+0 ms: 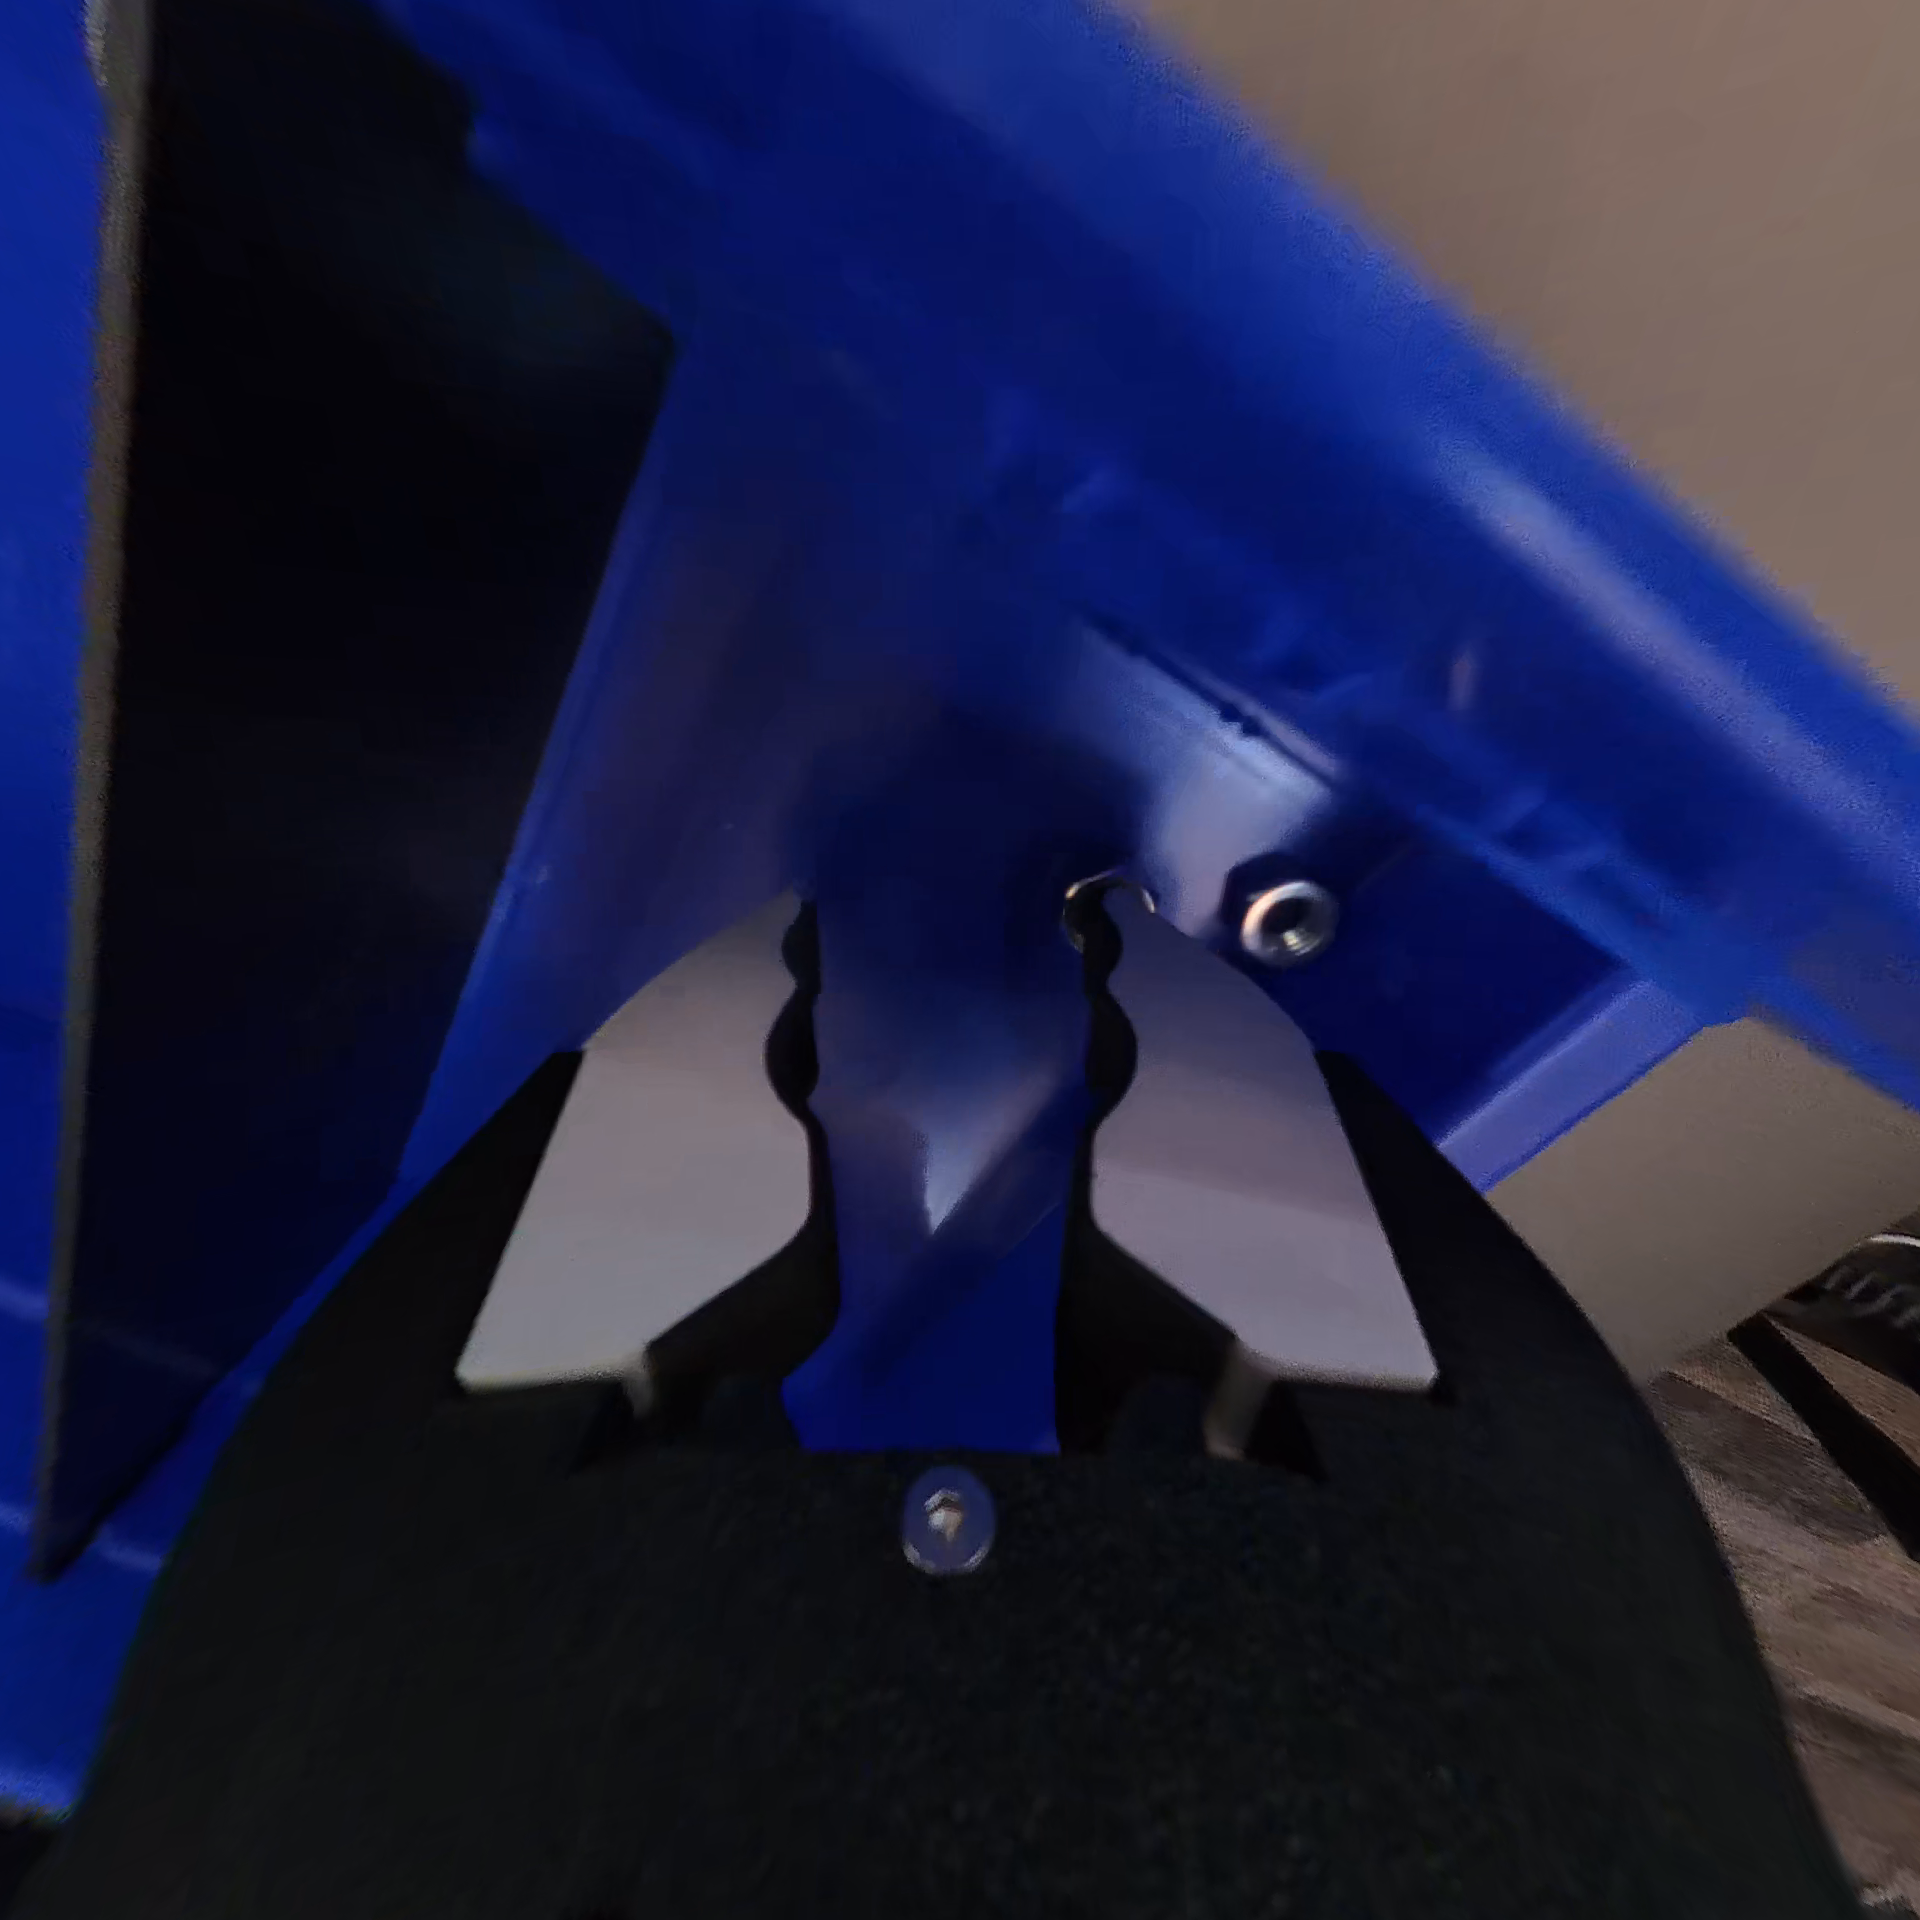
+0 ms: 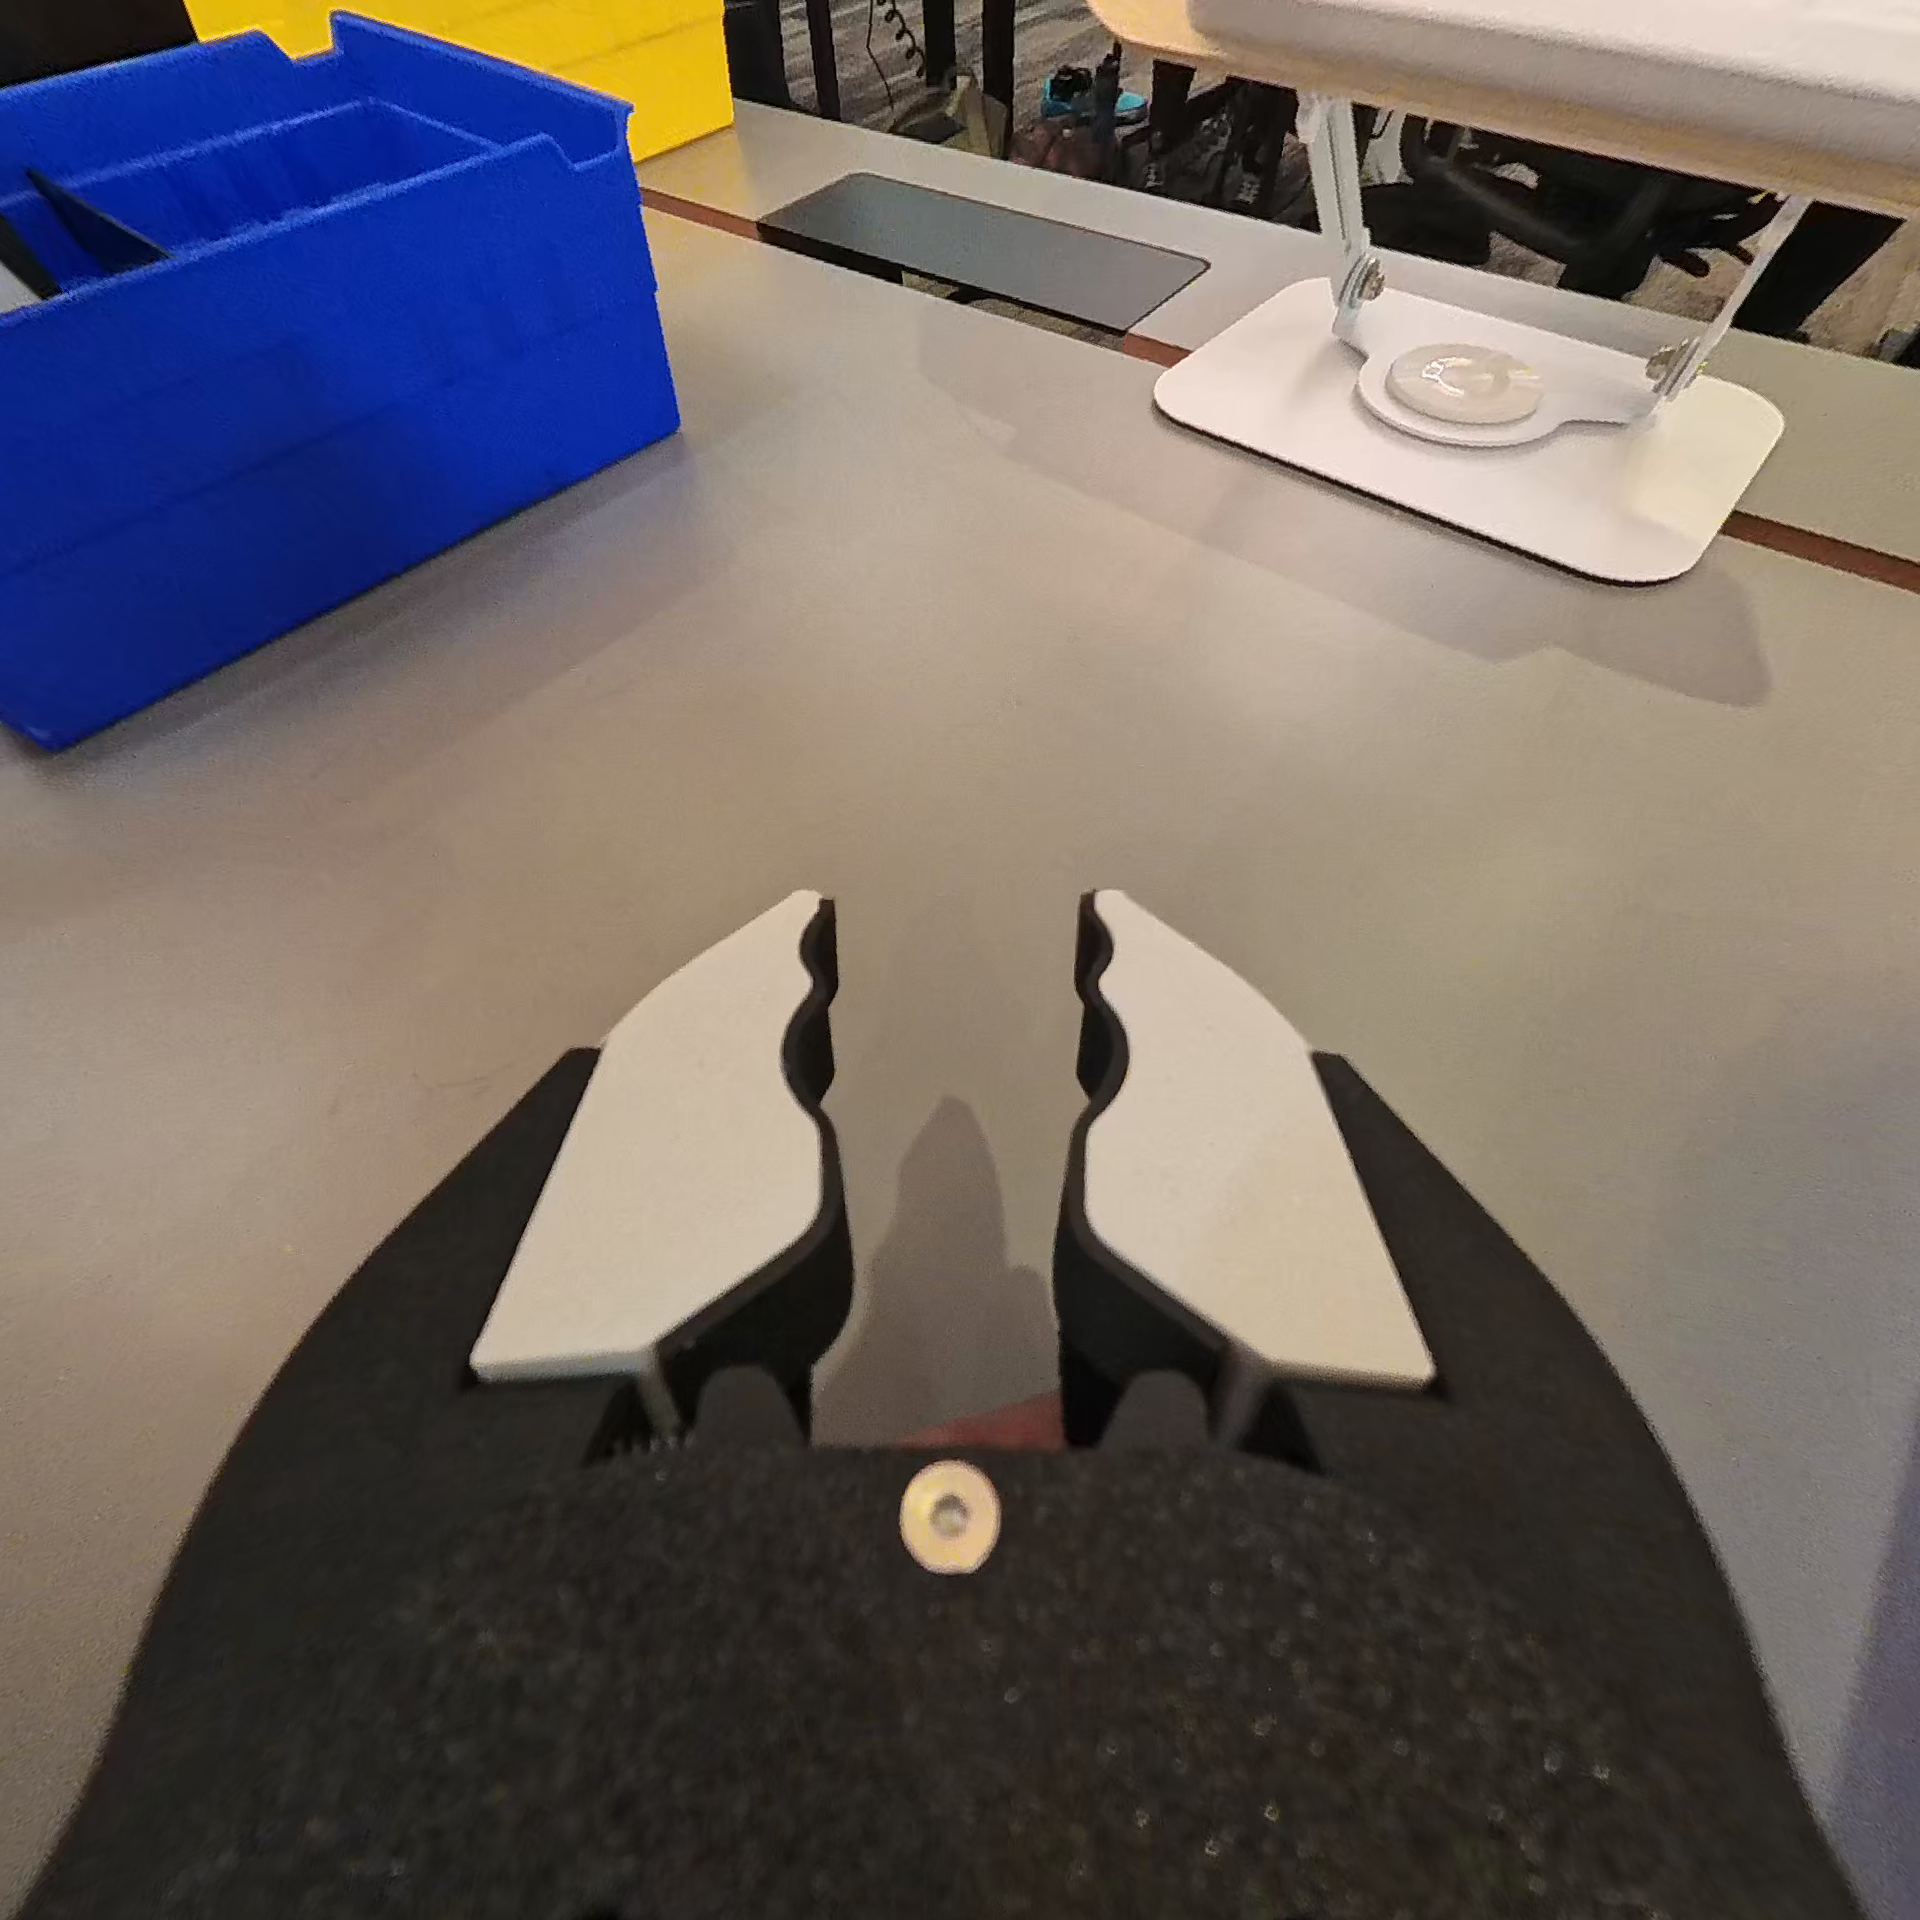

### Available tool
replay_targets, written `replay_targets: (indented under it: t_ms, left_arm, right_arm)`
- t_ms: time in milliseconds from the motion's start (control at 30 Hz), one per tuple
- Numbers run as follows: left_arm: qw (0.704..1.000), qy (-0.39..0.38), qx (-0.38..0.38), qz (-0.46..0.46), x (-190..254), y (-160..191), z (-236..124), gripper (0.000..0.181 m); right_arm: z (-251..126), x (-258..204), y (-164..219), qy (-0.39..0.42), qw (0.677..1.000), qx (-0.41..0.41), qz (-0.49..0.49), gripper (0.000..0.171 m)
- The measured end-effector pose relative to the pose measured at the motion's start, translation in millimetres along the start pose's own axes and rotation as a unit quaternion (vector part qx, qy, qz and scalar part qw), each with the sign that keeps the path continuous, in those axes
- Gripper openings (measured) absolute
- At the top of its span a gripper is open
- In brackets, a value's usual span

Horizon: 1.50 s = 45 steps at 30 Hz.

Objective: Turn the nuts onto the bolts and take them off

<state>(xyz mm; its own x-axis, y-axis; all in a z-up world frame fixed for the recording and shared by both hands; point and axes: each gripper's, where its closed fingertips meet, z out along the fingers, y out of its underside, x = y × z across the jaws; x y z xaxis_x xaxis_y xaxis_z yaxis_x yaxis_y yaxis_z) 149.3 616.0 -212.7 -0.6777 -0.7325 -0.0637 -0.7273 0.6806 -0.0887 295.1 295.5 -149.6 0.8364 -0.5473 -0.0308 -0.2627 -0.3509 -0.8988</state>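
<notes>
In the left wrist view my left gripper (image 1: 940,925) is open and reaches down into a blue bin (image 1: 935,468). A silver nut (image 1: 1288,920) lies on the bin floor by the corner, just right of the right fingertip. A second small metal piece (image 1: 1107,896) shows at the tip of the right finger, partly hidden by it. Only blue plastic shows between the fingers. In the right wrist view my right gripper (image 2: 956,914) is open and empty, a little above the grey table (image 2: 935,675). No bolt is in view.
The blue bin (image 2: 312,416) with black dividers stands at the table's left, a yellow bin (image 2: 665,73) behind it. A white stand (image 2: 1475,436) sits at the back right and a black flat plate (image 2: 977,249) at the back middle. Spacing between my two grippers at the tips: around 35 cm.
</notes>
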Motion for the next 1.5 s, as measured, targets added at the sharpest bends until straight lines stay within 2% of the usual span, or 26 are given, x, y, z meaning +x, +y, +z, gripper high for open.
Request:
replay_targets:
  t_ms: [200, 300, 433, 500, 767, 867, 1000, 1200, 1333, 1500]
  left_arm:
    - [0.999, -0.025, 0.001, -0.024, -22, 20, -10, 0.05]
    - [0.997, 0.033, 0.053, -0.054, -8, 12, -20, 0.048]
    - [0.999, 0.023, 0.023, -0.022, -2, 24, -13, 0.046]
    - [0.999, 0.024, 0.037, -0.027, -2, 19, -14, 0.047]
    - [0.999, 0.032, 0.011, -0.043, -5, 22, -5, 0.044]
    - [0.999, 0.027, -0.001, -0.035, -5, 24, 3, 0.037]
    - [1.0, 0.028, -0.008, -0.011, -2, 24, 2, 0.017]
    - [1.0, 0.016, 0.006, 0.003, -2, 22, 1, 0.017]
    - [0.997, -0.038, 0.062, -0.001, -11, 9, -21, 0.017]
    - [0.973, -0.131, 0.19, 0.014, -8, -25, -90, 0.017]
  right_arm:
    - [1, -6, 0, -0.006, 1.0, 0.0, -0.001, 0.043]
    - [0, -6, 2, -0.006, 1.0, -0.002, -0.003, 0.042]
    - [-1, -6, 5, -0.006, 1.0, -0.003, 0.003, 0.041]
    - [-2, -6, 6, -0.005, 1.0, -0.002, 0.003, 0.041]
    - [-4, -3, 7, -0.005, 1.0, 0.002, 0.006, 0.041]
    - [-4, -1, 7, -0.006, 1.0, 0.004, 0.011, 0.041]
    - [-4, 2, 9, -0.006, 1.0, 0.004, 0.013, 0.041]
    - [-5, 5, 8, -0.005, 1.0, 0.009, 0.017, 0.04]
    - [-8, 5, 5, -0.006, 1.0, 0.013, 0.016, 0.04]
    - [-13, 3, 0, -0.004, 1.0, 0.02, 0.009, 0.04]
